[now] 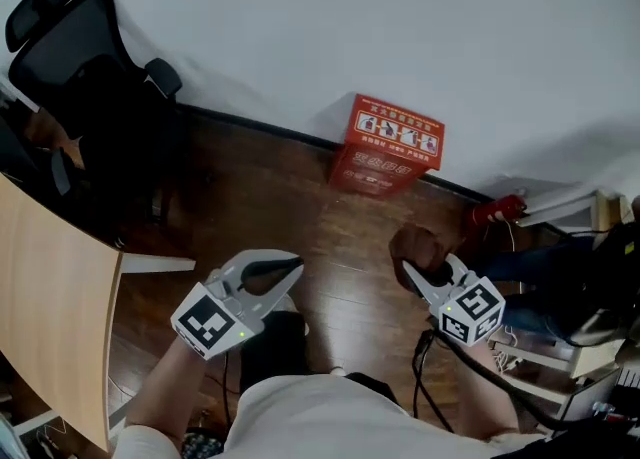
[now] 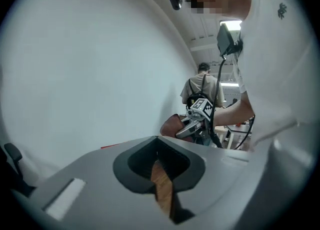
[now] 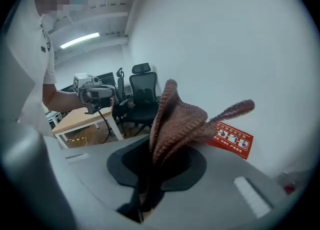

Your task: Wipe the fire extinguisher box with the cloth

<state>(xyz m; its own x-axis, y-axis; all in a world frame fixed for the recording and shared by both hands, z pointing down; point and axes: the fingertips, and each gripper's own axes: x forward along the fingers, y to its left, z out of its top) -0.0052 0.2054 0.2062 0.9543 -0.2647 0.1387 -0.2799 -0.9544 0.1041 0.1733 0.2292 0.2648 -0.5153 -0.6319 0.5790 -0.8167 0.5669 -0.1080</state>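
The red fire extinguisher box (image 1: 388, 144) stands on the wooden floor against the white wall, ahead of both grippers. Its pictogram label (image 3: 232, 141) shows in the right gripper view, just past the cloth. My right gripper (image 1: 408, 269) is shut on a brown knitted cloth (image 1: 415, 245), held above the floor short of the box. The cloth (image 3: 175, 119) bunches upward out of the right gripper (image 3: 150, 174). My left gripper (image 1: 292, 269) hovers to the left at about the same height. Its tips meet with nothing between them, and only a sliver of floor shows through the left gripper (image 2: 159, 161).
A black office chair (image 1: 90, 57) stands at the far left by a wooden desk (image 1: 50, 297). A red extinguisher (image 1: 493, 211) lies by the wall at right, beside white shelving and clutter (image 1: 570, 347). A cable hangs under the right gripper. Another person (image 2: 202, 86) stands in the background.
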